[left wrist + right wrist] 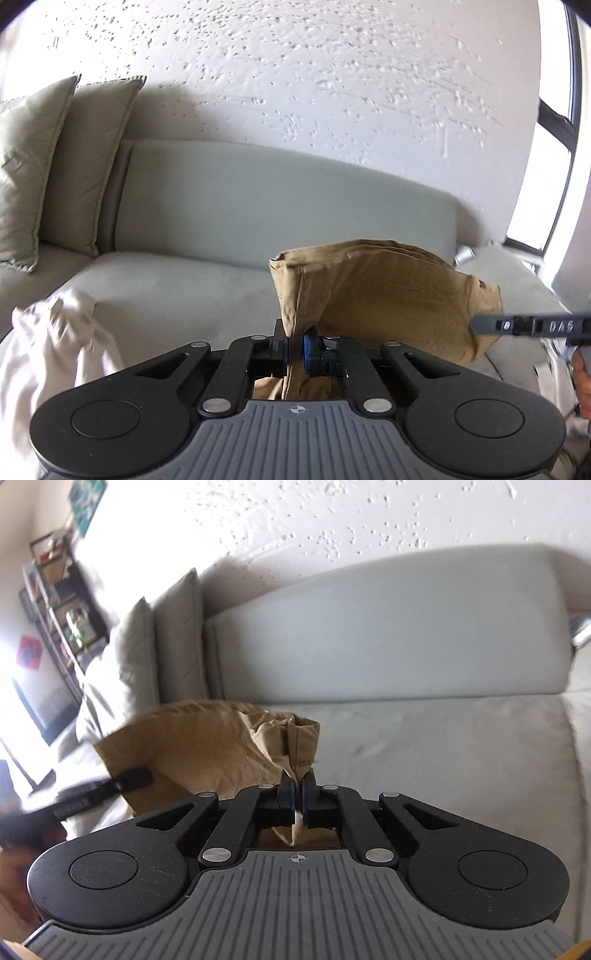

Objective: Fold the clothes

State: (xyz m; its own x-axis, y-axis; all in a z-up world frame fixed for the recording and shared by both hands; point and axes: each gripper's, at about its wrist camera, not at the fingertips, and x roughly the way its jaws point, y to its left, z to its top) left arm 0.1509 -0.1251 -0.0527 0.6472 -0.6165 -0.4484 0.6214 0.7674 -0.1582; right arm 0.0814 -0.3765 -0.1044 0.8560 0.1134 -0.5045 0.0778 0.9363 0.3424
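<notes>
My left gripper (pixel 294 345) and right gripper (pixel 298 790) each pinched a corner of the tan garment (pixel 384 291), held above the sofa (pixel 184 291) (soft, light, sagging between; best gripped at hems).

Motion blur smears a white garment (pixel 55 354) at the left wrist view's lower left, its bottom cut off by the edge. The tan garment (pixel 384 295) drops out of sight behind the left gripper's (pixel 294 347) body. In the right wrist view, the shelving unit (pixel 55 602) at far left is too blurred to tell its contents.
</notes>
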